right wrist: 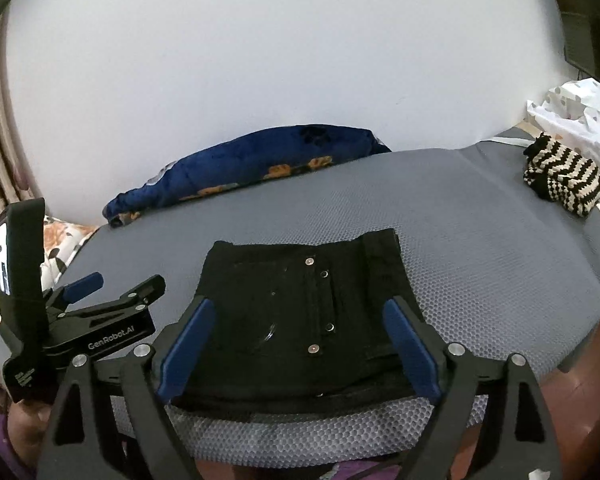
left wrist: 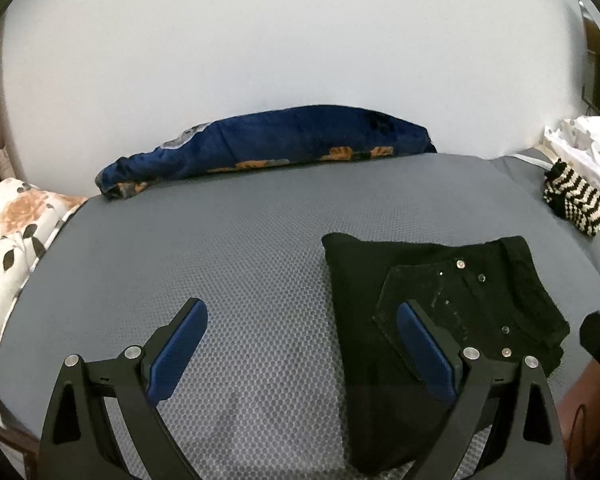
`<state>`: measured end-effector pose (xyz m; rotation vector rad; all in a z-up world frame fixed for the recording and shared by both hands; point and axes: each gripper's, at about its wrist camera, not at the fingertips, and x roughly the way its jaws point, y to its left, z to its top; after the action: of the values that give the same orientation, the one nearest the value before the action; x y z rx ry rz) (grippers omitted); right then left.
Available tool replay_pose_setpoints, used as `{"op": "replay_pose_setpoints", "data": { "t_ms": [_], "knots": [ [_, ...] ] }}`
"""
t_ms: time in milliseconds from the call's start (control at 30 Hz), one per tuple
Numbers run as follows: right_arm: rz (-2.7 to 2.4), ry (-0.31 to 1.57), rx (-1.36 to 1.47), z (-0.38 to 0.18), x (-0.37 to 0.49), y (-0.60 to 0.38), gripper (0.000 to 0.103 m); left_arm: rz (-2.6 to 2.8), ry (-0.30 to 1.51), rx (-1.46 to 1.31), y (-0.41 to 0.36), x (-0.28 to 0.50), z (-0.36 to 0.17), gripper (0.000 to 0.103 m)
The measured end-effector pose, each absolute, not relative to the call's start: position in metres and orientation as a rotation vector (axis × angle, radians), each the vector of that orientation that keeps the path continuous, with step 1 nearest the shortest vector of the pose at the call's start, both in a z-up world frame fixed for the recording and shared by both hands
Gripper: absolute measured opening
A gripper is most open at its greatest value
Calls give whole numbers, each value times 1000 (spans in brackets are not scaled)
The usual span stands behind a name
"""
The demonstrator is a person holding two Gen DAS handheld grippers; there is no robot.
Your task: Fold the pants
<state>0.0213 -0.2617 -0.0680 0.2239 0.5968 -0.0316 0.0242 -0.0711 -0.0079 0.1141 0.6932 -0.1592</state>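
Right wrist view: black pants (right wrist: 300, 312), folded into a compact rectangle on the grey bed (right wrist: 480, 260), just ahead of the right tongs (right wrist: 298, 344), wide open, empty. Left tongs (left wrist: 300, 356) likewise open, empty, pants toward their right. Folding apparently complete; nothing visibly left.
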Motion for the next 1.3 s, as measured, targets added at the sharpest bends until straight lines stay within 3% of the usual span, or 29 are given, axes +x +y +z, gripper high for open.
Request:
{"op": "replay_pose_setpoints", "data": {
  "t_ms": [300, 500, 933, 1300],
  "knots": [
    [-35, 634, 276, -67, 28, -286, 94, -175, 695, 135, -74, 24, -6, 96],
    [1, 788, 457, -90, 62, -353, 95, -222, 737, 171, -77, 38, -19, 96],
    [56, 908, 538, -144, 98, -404, 95, -530, 1057, -124, -50, 107, -70, 96],
    [178, 961, 673, -181, 120, -424, 95, -697, 1134, -156, -72, 132, -103, 96]
  ]
}}
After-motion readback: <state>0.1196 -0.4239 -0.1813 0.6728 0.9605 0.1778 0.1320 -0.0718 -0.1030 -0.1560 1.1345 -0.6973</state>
